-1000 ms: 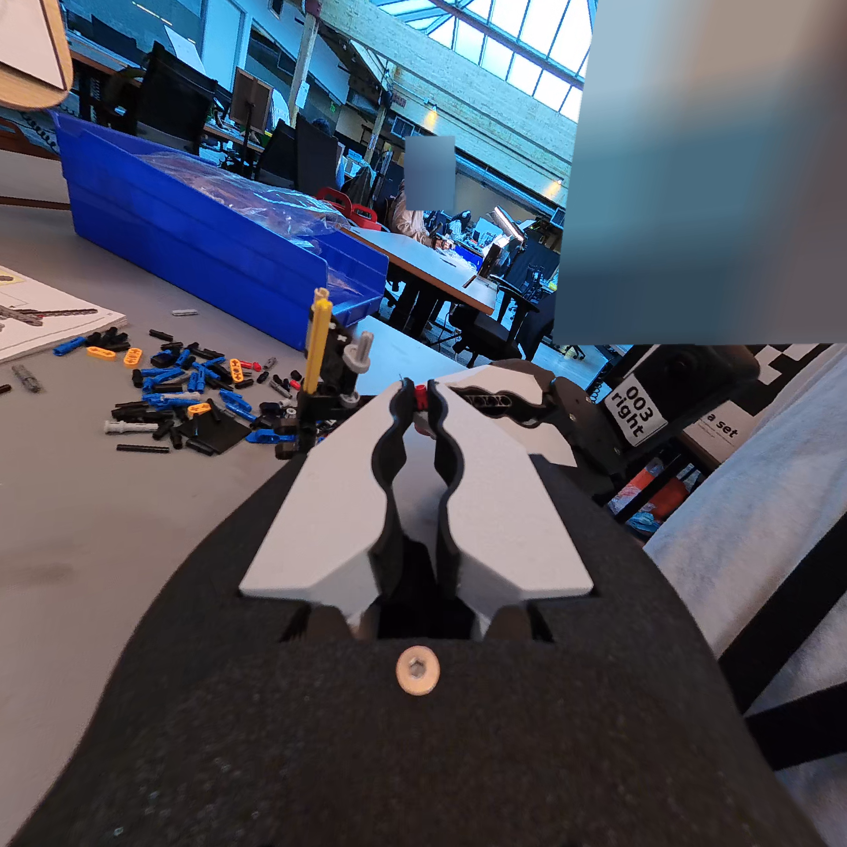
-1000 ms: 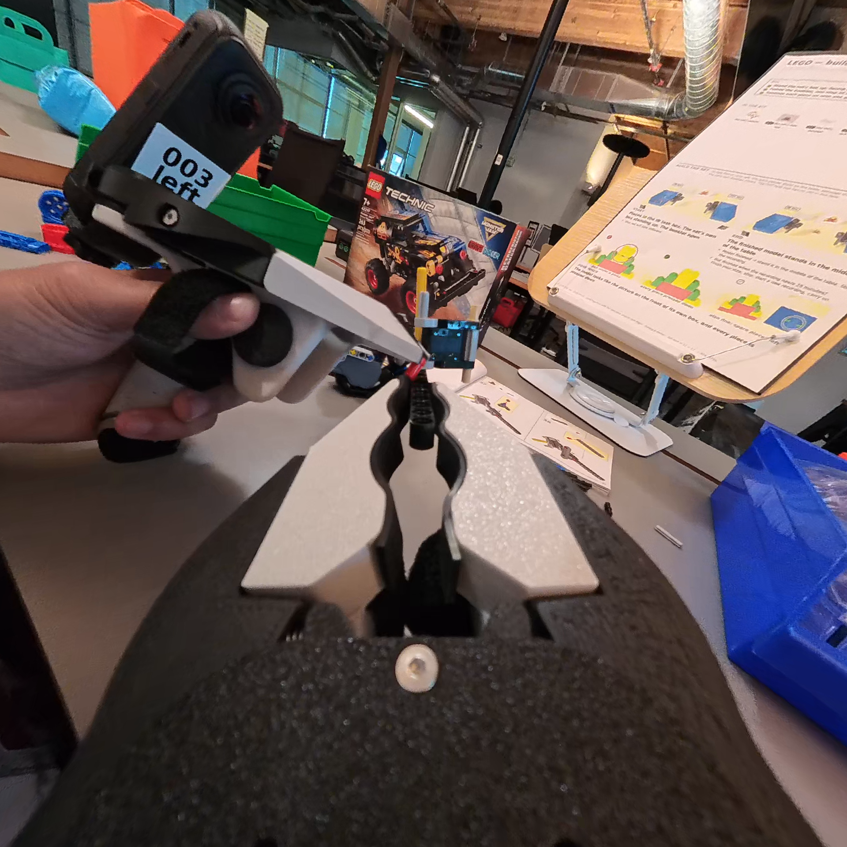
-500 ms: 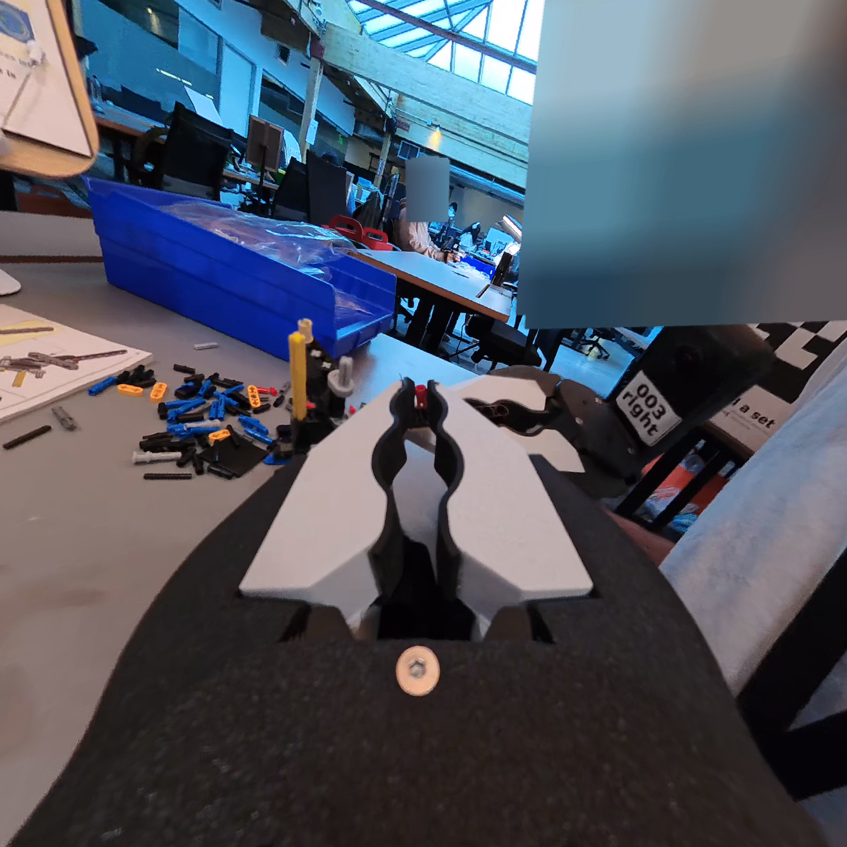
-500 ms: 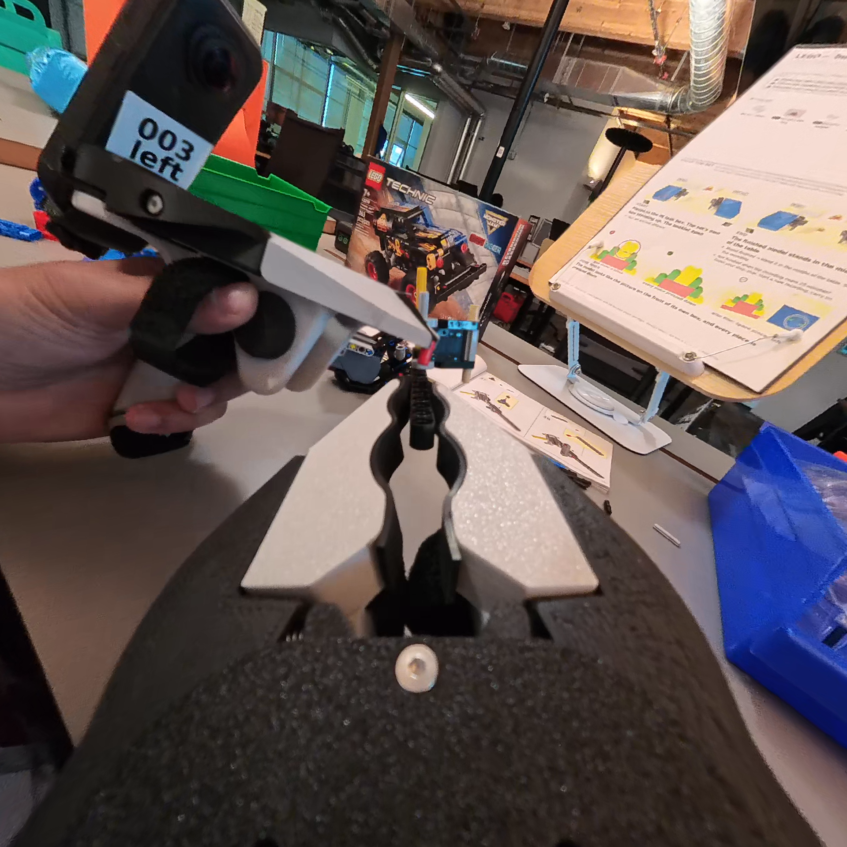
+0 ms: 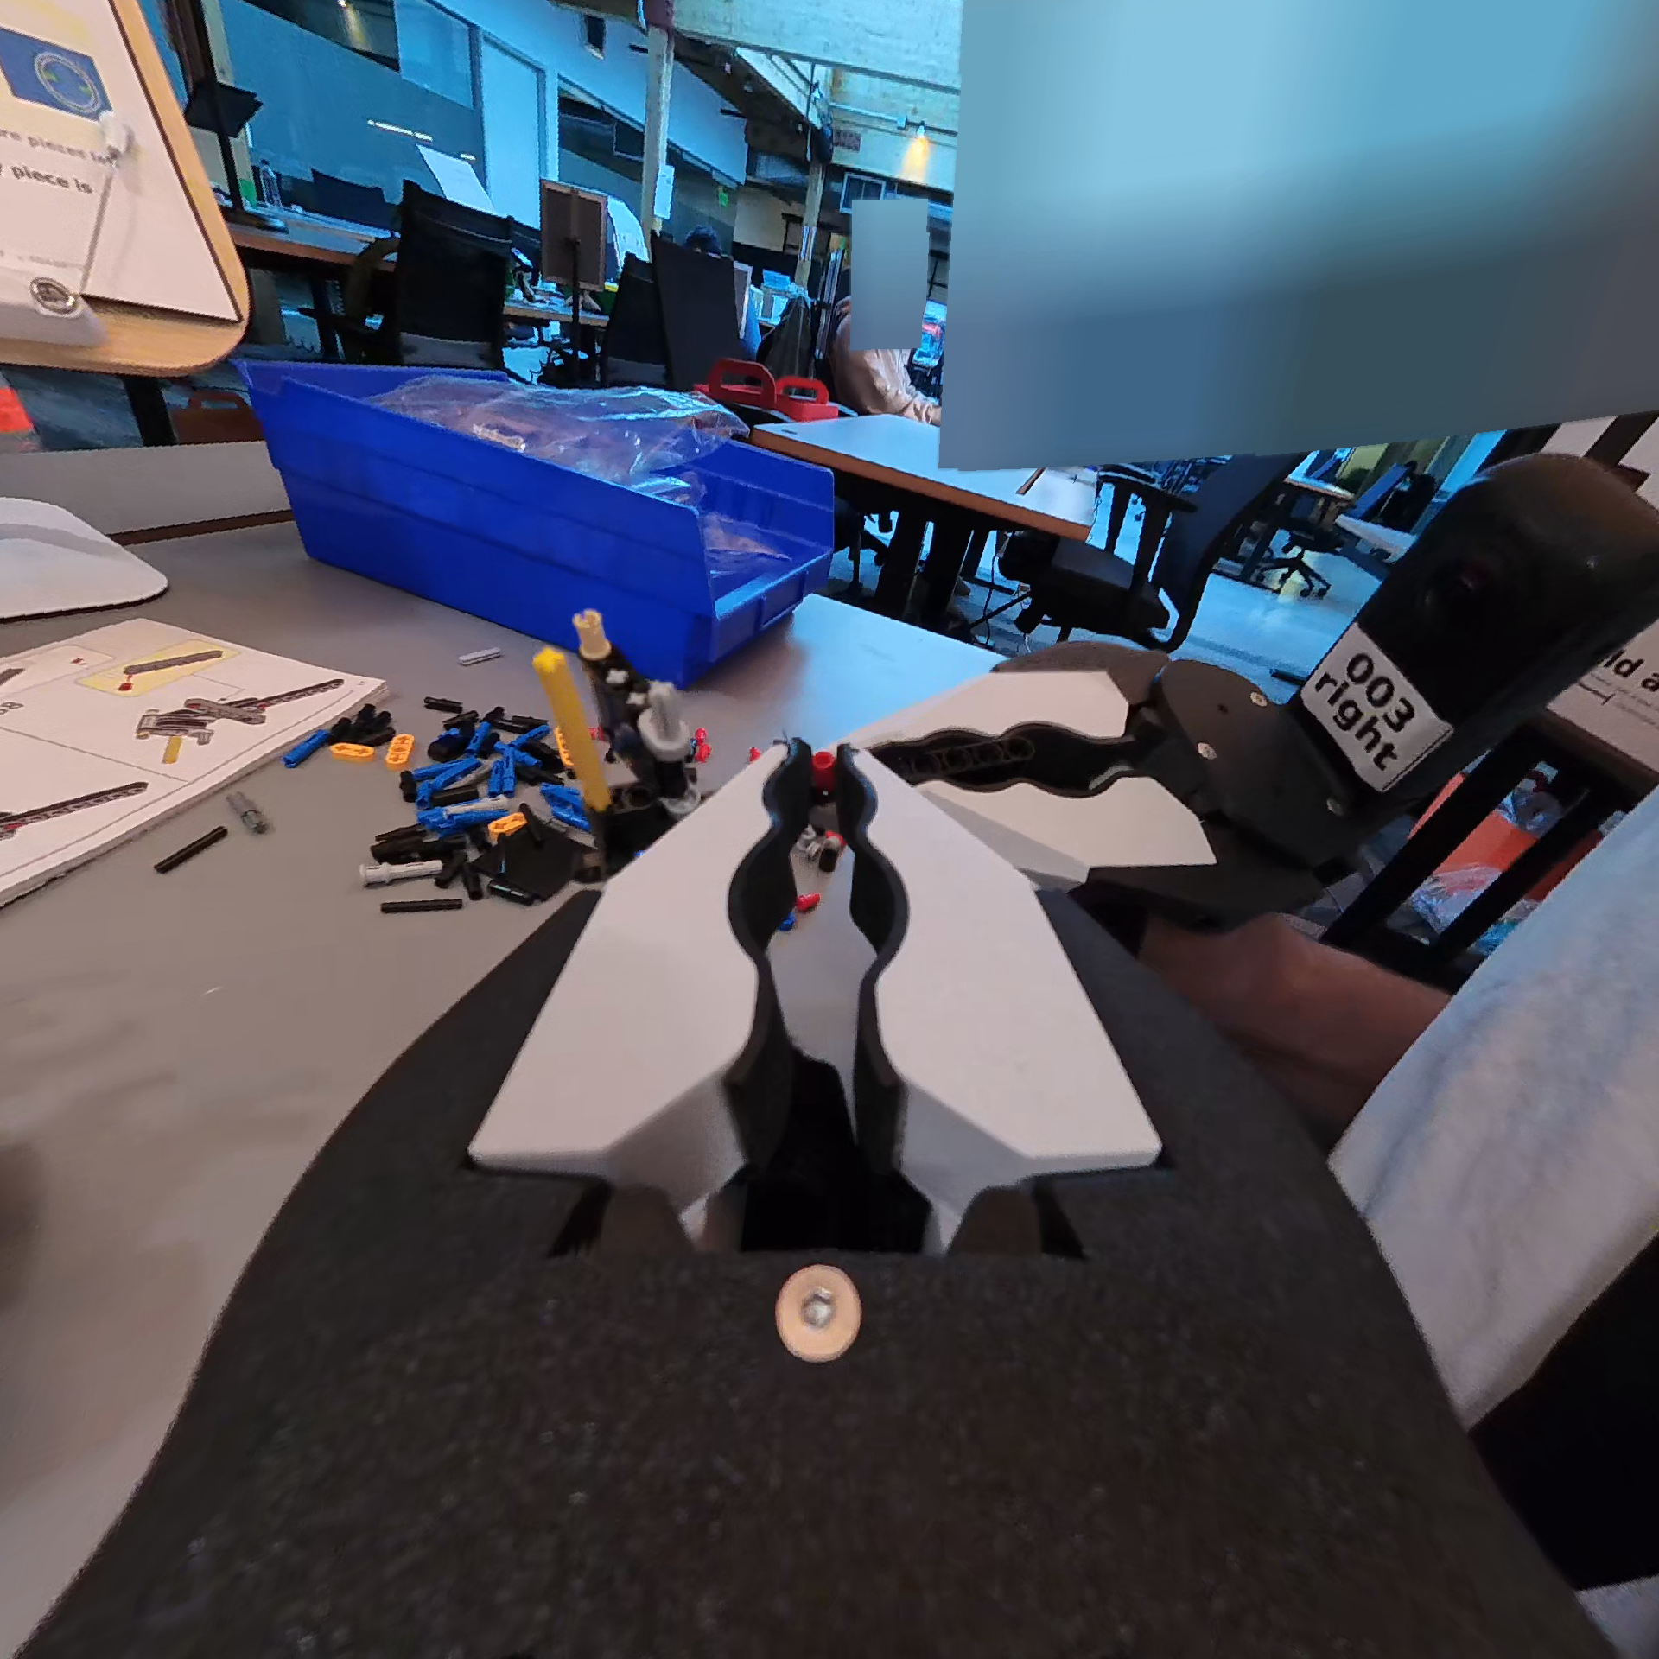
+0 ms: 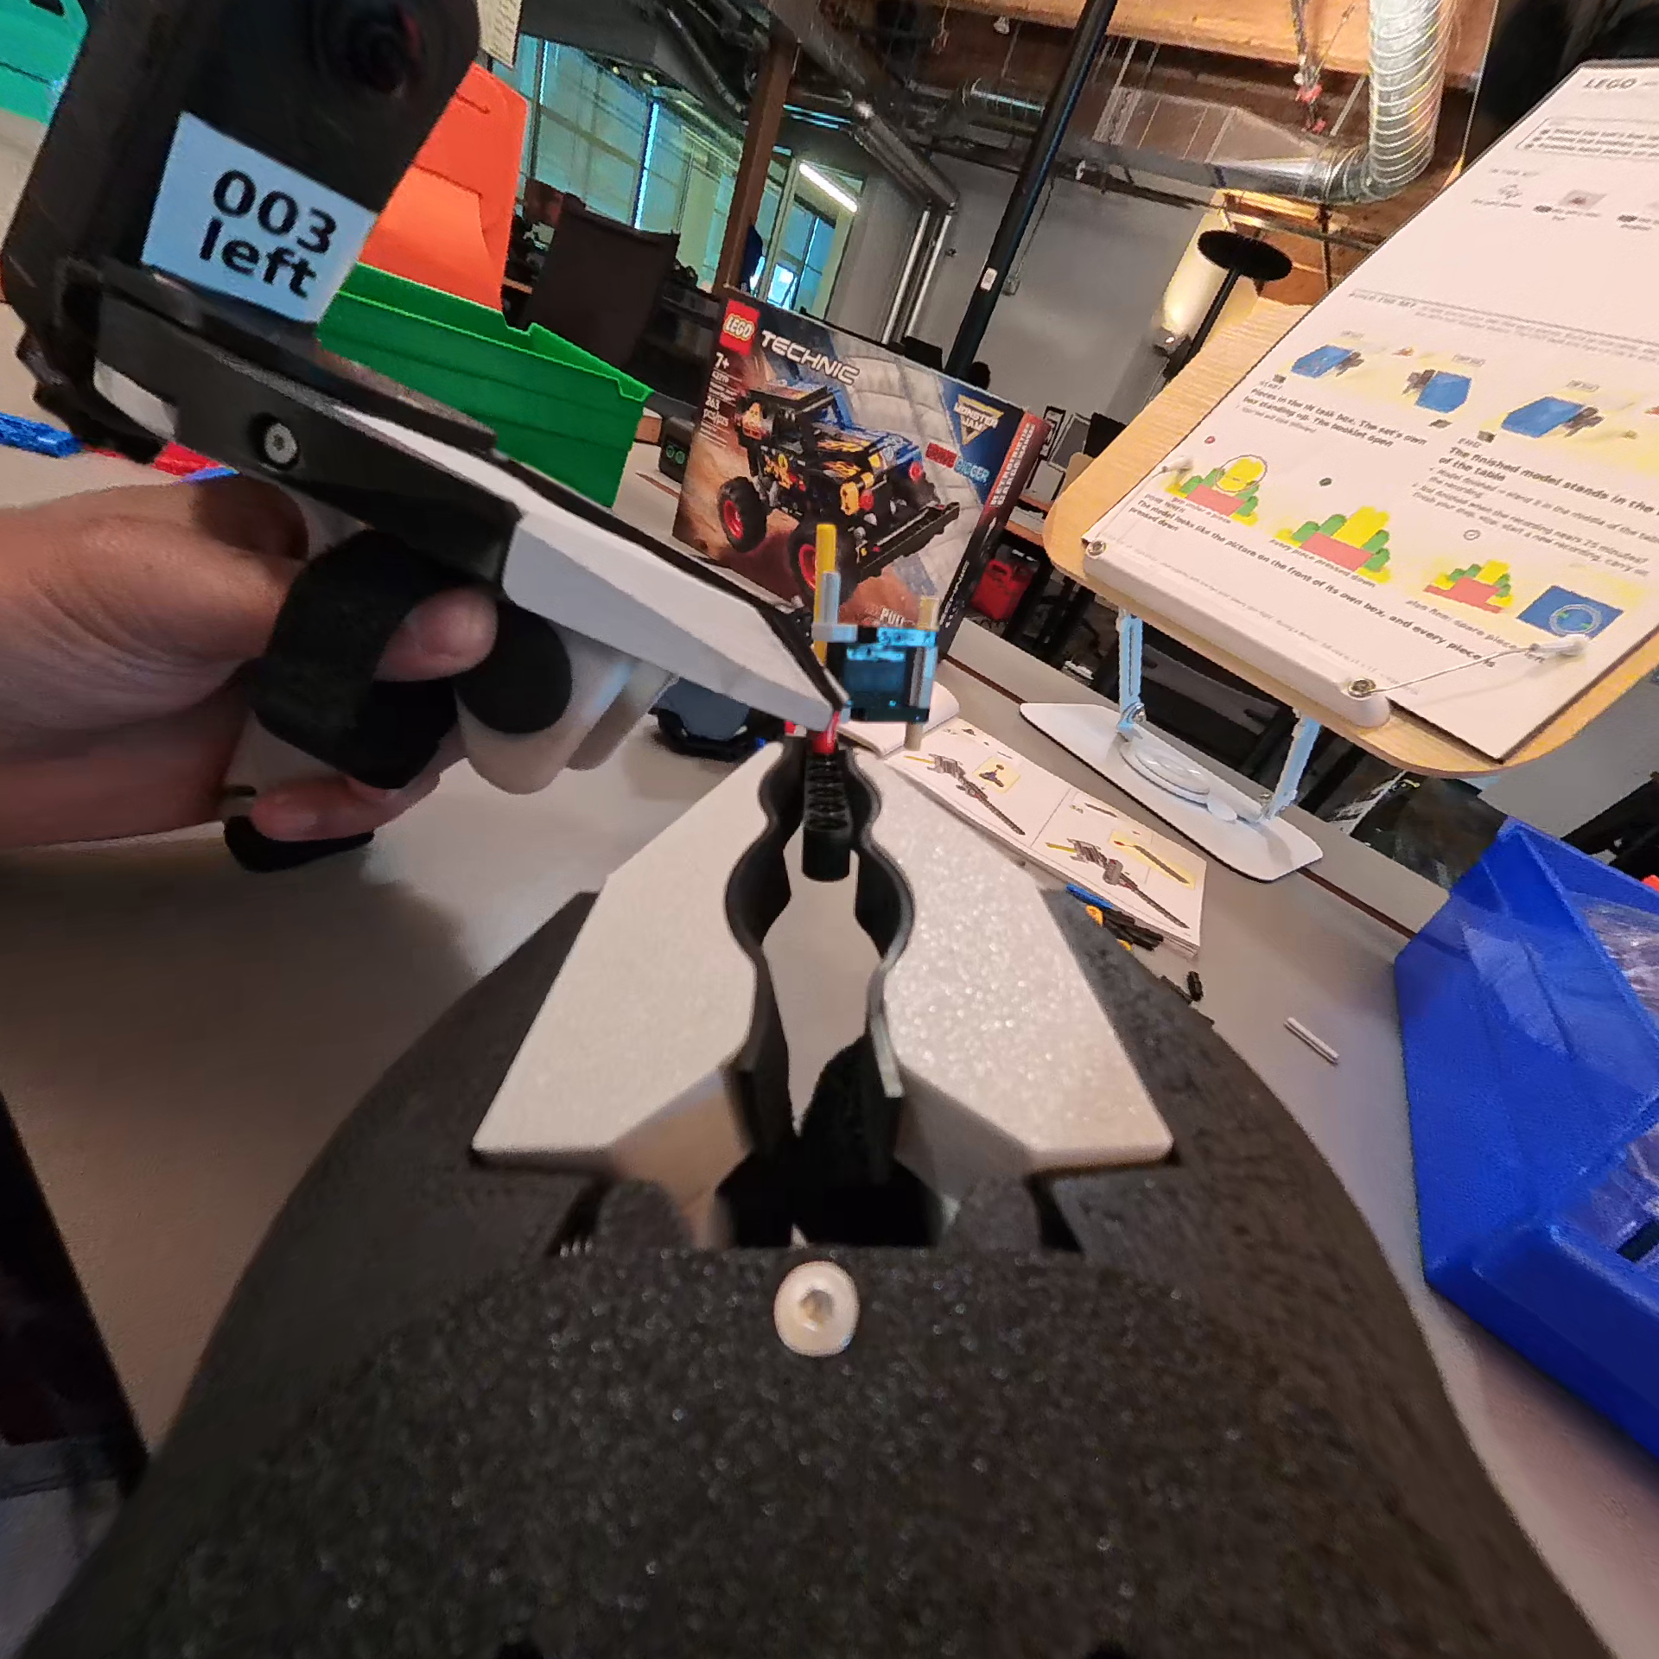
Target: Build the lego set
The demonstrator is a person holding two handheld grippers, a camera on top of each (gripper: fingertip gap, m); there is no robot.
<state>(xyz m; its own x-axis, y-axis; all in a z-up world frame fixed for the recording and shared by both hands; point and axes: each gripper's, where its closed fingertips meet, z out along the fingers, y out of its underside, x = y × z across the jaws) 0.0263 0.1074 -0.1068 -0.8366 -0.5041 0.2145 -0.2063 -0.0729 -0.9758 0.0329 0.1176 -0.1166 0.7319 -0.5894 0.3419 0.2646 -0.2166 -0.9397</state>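
The left gripper [image 5: 819, 774], clenched on a red pin [image 5: 820, 765], had closed right up to the black beam [image 6: 824, 812] clamped in the right gripper [image 6: 821, 781], so insertion looked imminent.

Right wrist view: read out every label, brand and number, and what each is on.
I don't quote writing; these bear it:
White sticker on left gripper's camera.
Box, printed front.
Board on stand, printed sheet.
Booklet: print too small.

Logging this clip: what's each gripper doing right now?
Left gripper: shut on a small red pin.
Right gripper: shut on a black holed beam.
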